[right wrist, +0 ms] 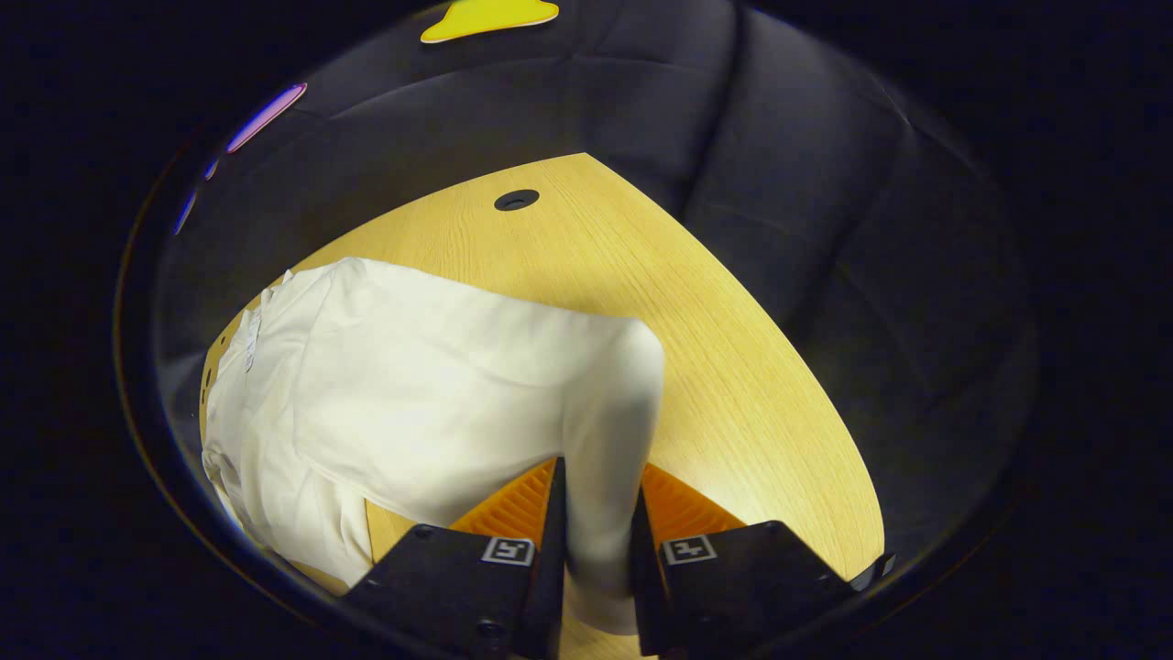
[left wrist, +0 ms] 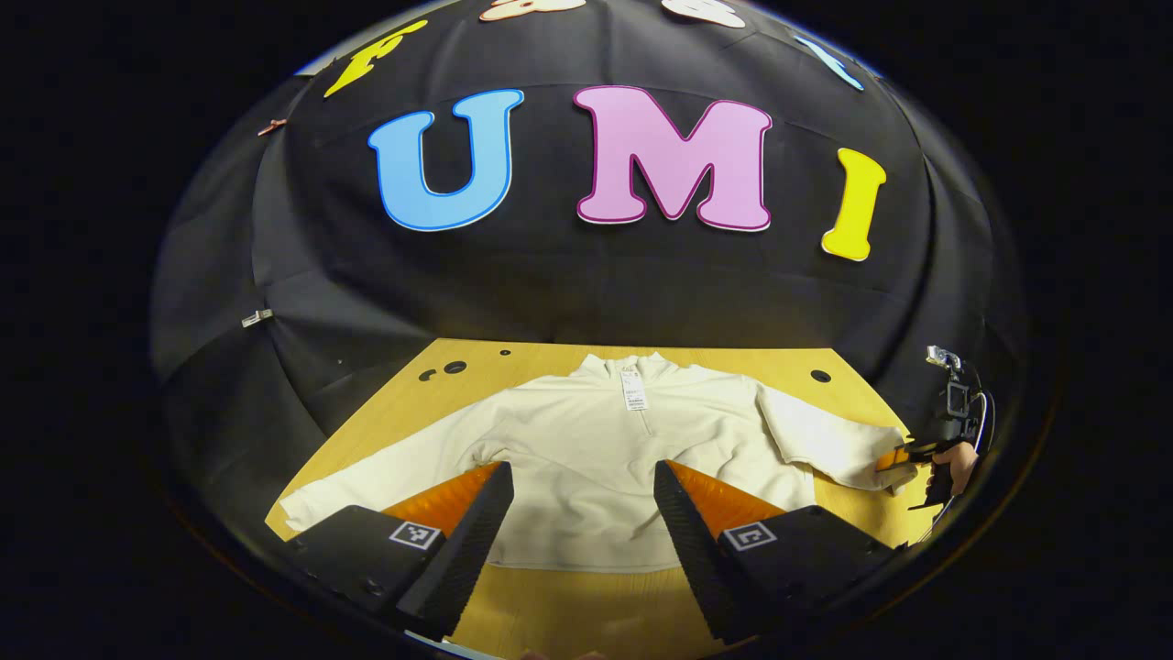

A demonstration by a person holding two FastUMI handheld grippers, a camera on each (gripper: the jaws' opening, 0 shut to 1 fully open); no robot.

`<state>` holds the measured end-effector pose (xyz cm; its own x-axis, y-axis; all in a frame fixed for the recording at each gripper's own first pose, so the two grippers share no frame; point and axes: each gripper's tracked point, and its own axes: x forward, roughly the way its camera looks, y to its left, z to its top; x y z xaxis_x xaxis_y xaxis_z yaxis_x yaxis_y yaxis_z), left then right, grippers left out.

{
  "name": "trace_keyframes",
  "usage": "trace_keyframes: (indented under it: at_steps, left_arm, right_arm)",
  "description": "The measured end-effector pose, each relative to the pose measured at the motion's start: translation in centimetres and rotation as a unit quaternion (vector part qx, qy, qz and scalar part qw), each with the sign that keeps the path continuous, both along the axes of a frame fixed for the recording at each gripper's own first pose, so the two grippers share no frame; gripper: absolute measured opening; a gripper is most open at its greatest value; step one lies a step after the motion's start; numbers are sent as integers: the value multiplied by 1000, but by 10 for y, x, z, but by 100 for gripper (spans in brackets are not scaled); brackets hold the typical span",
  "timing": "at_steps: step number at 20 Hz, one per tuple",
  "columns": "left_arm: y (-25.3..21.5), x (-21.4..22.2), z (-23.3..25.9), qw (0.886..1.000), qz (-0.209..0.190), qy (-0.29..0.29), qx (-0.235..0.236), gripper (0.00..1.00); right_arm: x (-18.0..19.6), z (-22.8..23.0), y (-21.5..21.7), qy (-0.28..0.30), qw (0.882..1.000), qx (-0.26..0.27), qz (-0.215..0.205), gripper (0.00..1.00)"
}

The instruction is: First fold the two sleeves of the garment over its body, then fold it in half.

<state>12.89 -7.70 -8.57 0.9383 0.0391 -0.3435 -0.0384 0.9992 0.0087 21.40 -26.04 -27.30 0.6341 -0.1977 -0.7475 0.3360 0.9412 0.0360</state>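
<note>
Garment [left wrist: 586, 458], a cream top, lies spread flat in the lower middle of the left gripper view on the wooden counter [left wrist: 541, 362], collar toward the top of the frame, one sleeve [left wrist: 367, 481] reaching to the lower left. The left tongs [left wrist: 579, 509] hover over its body, spread wide, gripping nothing. At the right edge of that view, the right tongs [left wrist: 903, 456] pinch the other sleeve's [right wrist: 605, 431] end, both fingers closed on the cloth.
</note>
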Motion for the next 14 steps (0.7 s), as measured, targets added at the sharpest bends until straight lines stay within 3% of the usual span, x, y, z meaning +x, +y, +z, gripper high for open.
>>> trace_keyframes:
  at_steps: [4,8,14]
  left_arm:
    - [21,-5,-1,1000,15,0,-8,96]
    - [48,-9,-6,999,39,1,-16,96]
    - [86,-17,-14,997,69,-1,-34,96]
  right_arm:
    - [2,-1,9,4,999,40,-9,14]
    - [7,13,12,-5,997,60,-37,13]
    - [27,66,22,-34,999,5,6,13]
